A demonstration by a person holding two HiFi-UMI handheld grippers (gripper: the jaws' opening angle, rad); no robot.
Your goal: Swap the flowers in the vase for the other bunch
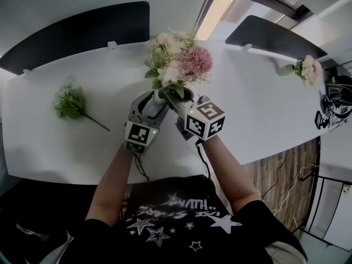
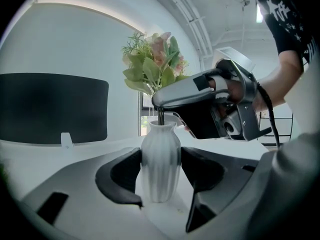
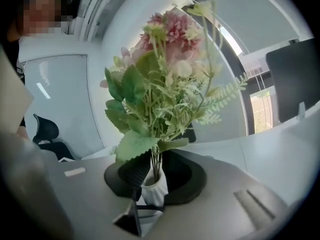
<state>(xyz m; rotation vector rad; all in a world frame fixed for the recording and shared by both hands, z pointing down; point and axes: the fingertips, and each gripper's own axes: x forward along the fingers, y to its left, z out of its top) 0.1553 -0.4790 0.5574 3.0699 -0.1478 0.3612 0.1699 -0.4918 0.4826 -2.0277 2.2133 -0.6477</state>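
Currently the left tongs (image 2: 160, 170) clamp the vase (image 2: 160, 154) on the tabletop (image 1: 247, 109), and the right tongs (image 3: 152, 176) pinch the pink bunch (image 1: 179, 62) stems just above its mouth. Extraction is not yet done. The green bunch (image 1: 70, 103) lies at 9 o'clock of the vase, awaiting insertion.

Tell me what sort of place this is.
Probably an open-plan office: a long white table with dark divider panels standing along its far edge, and a black office chair in the background.
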